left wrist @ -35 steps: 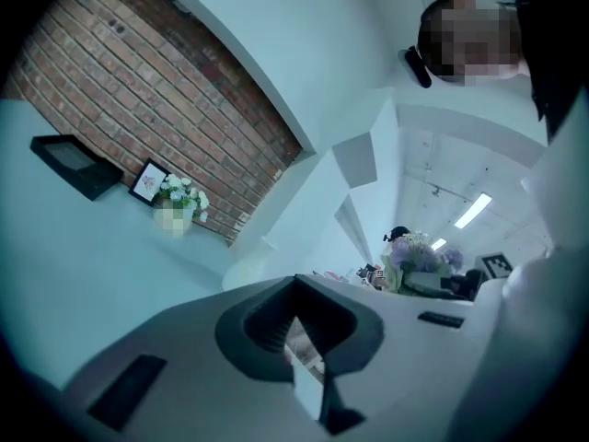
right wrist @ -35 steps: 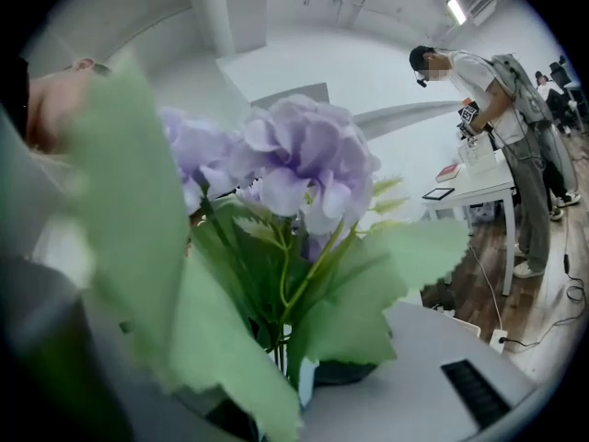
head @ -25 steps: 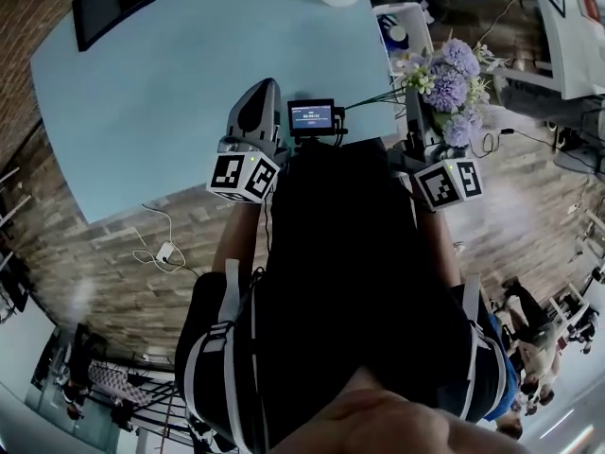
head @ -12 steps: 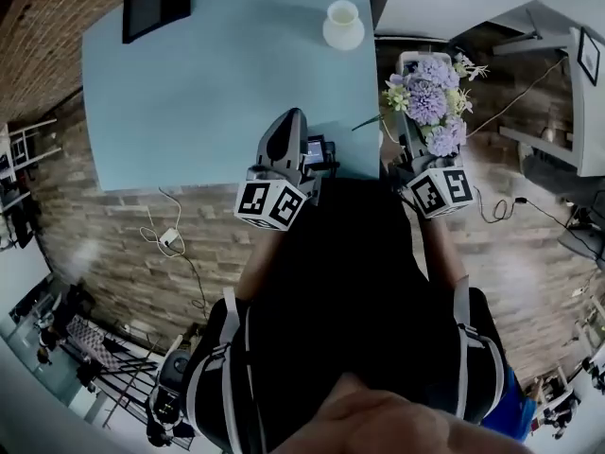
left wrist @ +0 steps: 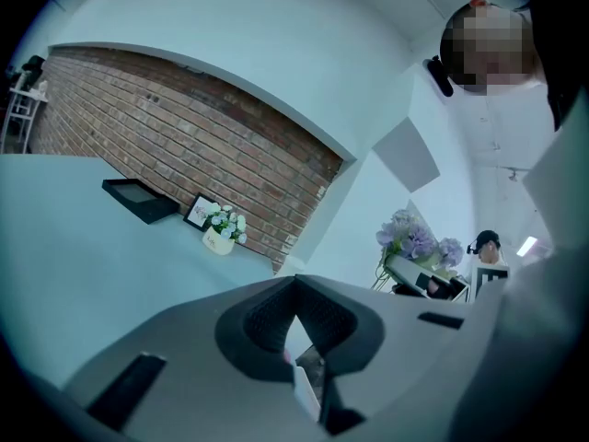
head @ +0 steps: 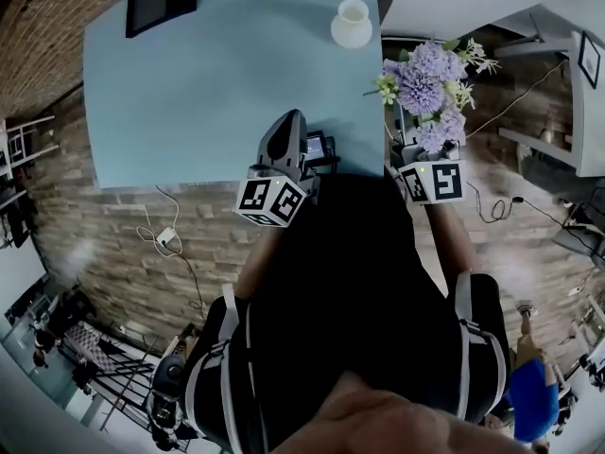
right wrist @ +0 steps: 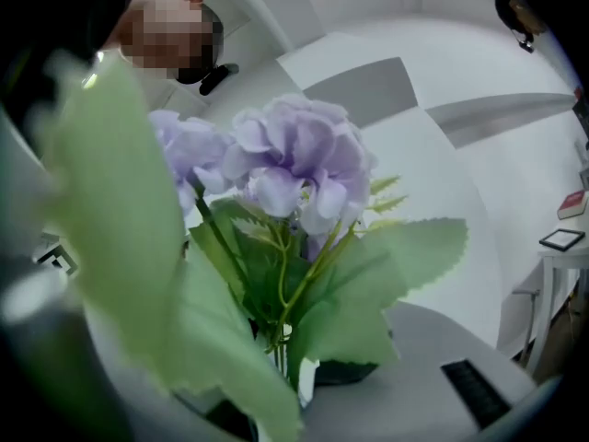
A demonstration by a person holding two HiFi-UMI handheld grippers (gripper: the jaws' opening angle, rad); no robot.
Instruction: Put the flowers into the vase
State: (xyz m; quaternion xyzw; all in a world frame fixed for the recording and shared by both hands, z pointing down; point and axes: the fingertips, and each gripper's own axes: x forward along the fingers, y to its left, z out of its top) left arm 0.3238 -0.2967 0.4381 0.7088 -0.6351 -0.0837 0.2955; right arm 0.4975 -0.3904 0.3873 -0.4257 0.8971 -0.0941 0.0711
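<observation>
The white vase (head: 351, 24) stands upright at the table's far right corner. My right gripper (head: 413, 148) is shut on the stems (right wrist: 279, 337) of a bunch of purple flowers (head: 423, 85) with green leaves. It holds the bunch just off the table's right edge, nearer to me than the vase. The blooms (right wrist: 296, 159) and leaves fill the right gripper view. My left gripper (head: 286, 132) hovers over the table's near edge, its jaws together with nothing in them. The left gripper view shows the purple flowers (left wrist: 416, 240) off to its right.
The pale blue table (head: 208, 74) has a black tray (head: 163, 0) at its far left. A pot of white flowers (left wrist: 221, 231) and a small picture frame (left wrist: 198, 212) stand at the back. A small screen (head: 316, 147) sits near the left gripper. Brick-patterned floor surrounds the table.
Both grippers have come forward to the table's near edge. The right one has rolled and carried the flowers closer to the vase. The head view has swung and now takes in the vase.
</observation>
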